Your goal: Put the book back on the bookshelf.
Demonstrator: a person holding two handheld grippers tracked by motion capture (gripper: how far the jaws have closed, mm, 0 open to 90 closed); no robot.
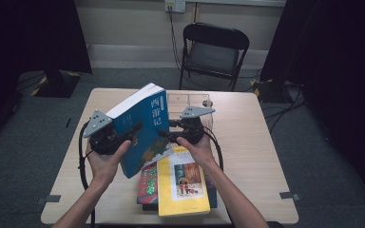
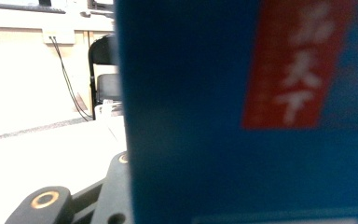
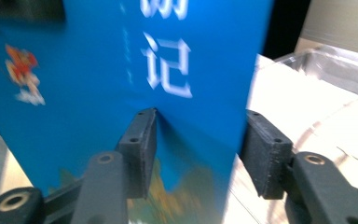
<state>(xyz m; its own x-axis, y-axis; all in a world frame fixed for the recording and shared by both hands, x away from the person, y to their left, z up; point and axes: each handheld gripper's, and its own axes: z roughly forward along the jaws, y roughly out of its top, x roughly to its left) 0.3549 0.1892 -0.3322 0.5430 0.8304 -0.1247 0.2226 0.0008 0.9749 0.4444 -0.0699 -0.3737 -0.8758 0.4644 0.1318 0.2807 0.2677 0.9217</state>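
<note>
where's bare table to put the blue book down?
Bare wood on the table, right of the yellow book and clear container; also left of the blue book, toward the left edge. Crowded: front centre, where books are stacked.

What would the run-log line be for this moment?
left hand-held gripper: shut on blue book | right hand-held gripper: jaws around book's spine edge | book: tilted, lifted above book stack

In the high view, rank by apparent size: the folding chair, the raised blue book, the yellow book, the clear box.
1. Folding chair, though farthest away.
2. Blue book, close behind it; being lifted nearer the camera makes this unsure.
3. Yellow book.
4. Clear box, partly hidden.
</note>
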